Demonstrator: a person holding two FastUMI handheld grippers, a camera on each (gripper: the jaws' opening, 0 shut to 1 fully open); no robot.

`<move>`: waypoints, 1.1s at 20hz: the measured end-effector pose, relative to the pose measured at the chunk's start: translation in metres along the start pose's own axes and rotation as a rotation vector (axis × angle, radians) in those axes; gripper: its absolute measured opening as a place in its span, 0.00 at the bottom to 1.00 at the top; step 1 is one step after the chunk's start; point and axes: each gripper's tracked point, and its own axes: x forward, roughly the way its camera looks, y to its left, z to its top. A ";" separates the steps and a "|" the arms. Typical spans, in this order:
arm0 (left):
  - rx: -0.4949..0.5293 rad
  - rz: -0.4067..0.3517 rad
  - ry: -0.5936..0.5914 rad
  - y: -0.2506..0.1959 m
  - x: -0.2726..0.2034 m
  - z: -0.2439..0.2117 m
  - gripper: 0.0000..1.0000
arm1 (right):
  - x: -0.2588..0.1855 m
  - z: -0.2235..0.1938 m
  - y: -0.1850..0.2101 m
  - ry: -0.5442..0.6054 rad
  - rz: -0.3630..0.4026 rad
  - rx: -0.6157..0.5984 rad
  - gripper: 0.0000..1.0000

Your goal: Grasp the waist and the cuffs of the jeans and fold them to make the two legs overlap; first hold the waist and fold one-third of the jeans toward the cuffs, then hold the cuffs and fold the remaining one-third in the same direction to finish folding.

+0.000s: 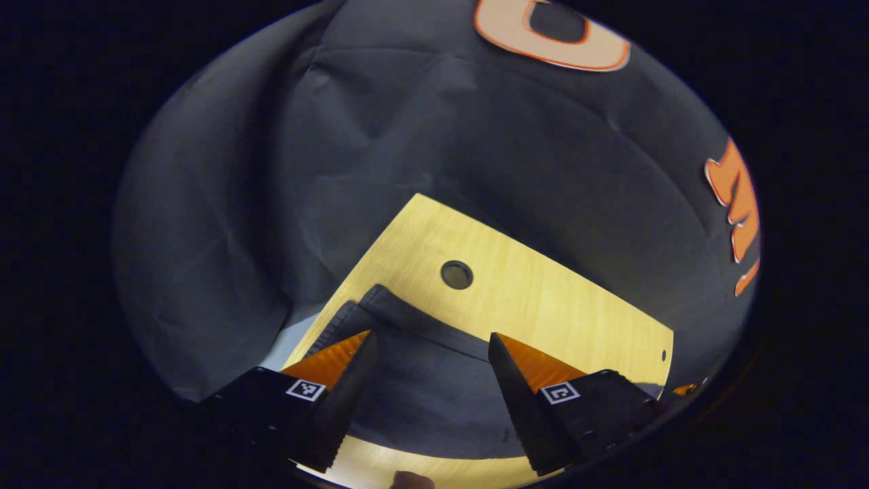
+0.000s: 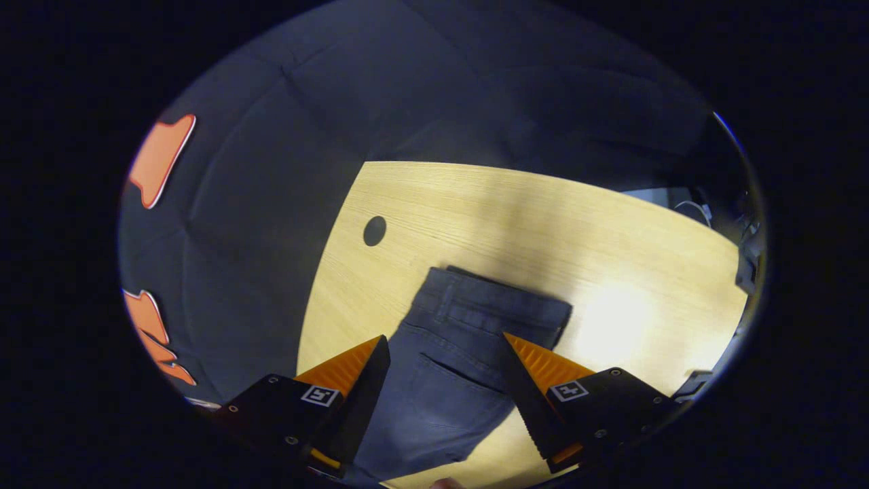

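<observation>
Hovering wide apart over the jeans [image 2: 461, 339] on the table [image 2: 543, 210], both tongs [image 1: 431, 353] [image 2: 445, 353] hold nothing, seemingly lining up for corner grips.

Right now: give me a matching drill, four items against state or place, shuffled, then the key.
Column 1:
1. jeans
2. table
3. left gripper
4. round hole

Column 2:
A. open, above the dark fabric, gripping nothing
B. pale wood, bare beyond the garment
C. in the tabletop, past the fabric's edge
D. lying flat, waistband at the far end in the right gripper view

Pairs: 1-D, 2-B, 3-A, 4-C. The right gripper is likewise open over the jeans.
</observation>
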 end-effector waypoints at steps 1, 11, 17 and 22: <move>0.050 0.001 -0.026 -0.009 -0.007 0.000 0.99 | -0.001 -0.002 -0.008 0.001 -0.017 -0.025 0.97; 0.325 -0.035 -0.445 -0.087 -0.113 0.018 0.99 | 0.024 -0.032 -0.054 0.073 -0.091 -0.056 0.98; 0.410 -0.080 -0.657 -0.140 -0.197 0.022 0.98 | 0.041 -0.031 -0.052 0.073 -0.077 -0.053 0.98; 0.437 -0.104 -0.785 -0.173 -0.254 0.015 0.98 | 0.051 -0.039 -0.052 0.102 -0.091 -0.073 0.96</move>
